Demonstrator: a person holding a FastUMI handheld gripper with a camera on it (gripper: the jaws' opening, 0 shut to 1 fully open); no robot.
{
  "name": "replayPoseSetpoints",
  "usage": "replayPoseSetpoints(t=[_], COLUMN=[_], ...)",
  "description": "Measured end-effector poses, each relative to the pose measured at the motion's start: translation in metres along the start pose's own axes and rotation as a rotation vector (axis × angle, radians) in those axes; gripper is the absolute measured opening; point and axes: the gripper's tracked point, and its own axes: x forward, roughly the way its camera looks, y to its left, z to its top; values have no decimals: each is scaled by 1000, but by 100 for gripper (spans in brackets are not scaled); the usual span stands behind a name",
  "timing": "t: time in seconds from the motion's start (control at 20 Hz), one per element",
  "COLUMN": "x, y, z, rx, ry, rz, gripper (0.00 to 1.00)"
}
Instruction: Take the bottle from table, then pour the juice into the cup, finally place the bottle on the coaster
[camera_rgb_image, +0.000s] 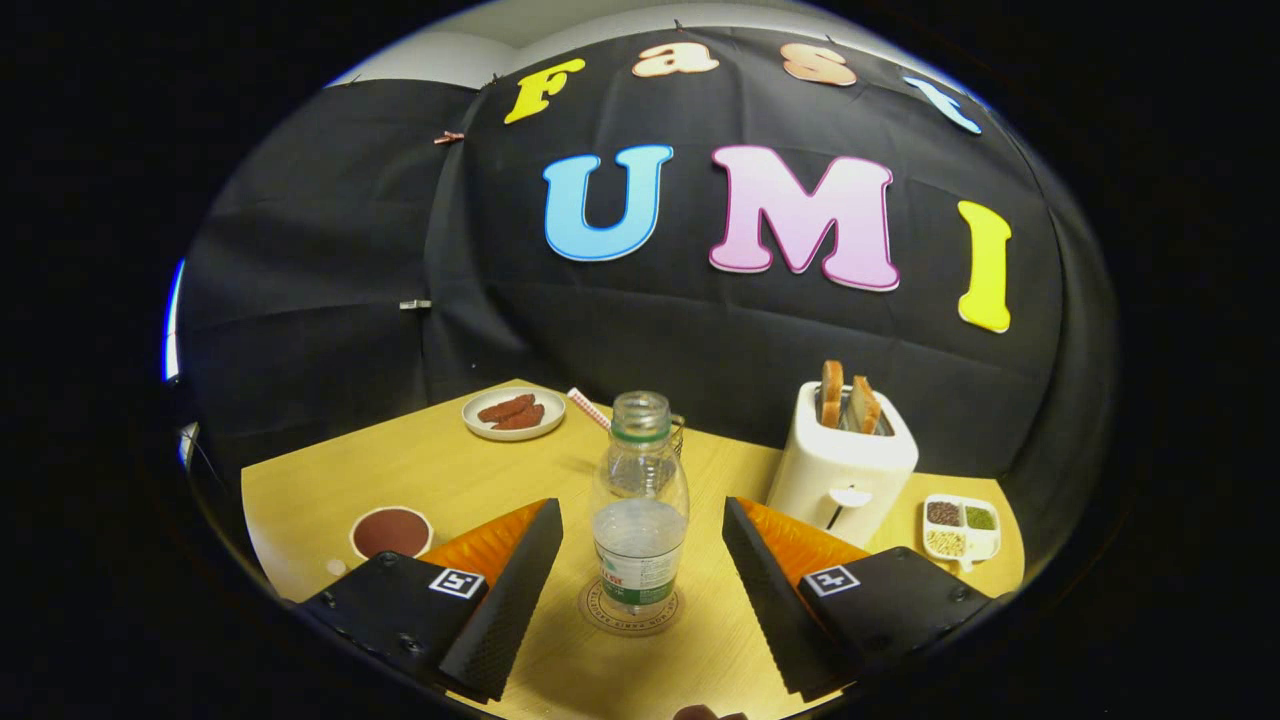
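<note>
A clear plastic bottle (640, 500) with no cap stands upright on a round coaster (632, 607) on the wooden table (440, 470). It holds clear liquid to about half its height and has a green and white label. My gripper (640, 570) is open, one finger on each side of the bottle, with gaps between the pads and the bottle. Behind the bottle's neck a glass cup (679, 430) peeks out, mostly hidden by the bottle.
A white toaster (843, 470) with two toast slices stands beyond the right finger. A small divided dish (960, 527) of grains lies to its right. A plate of sausages (513, 413) and a striped straw (590, 408) lie at the back. A brown round saucer (391, 532) sits by the left finger.
</note>
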Motion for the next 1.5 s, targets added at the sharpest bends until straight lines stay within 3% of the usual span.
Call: replayPoseSetpoints(t=[0.3,0.5,0.75,1.0,1.25,1.5], x=[-64,-118,-187,-241,-265,-276], y=[-18,-20,-11,2,31,42], z=[85,131,149,155,155,170], rx=[-90,-53,6,-66,48,2], ry=[-135,-171,-170,-172,-172,-216], rz=[-148,-243,-334,-423,-440,-446], gripper=[98,98,98,98,98,97])
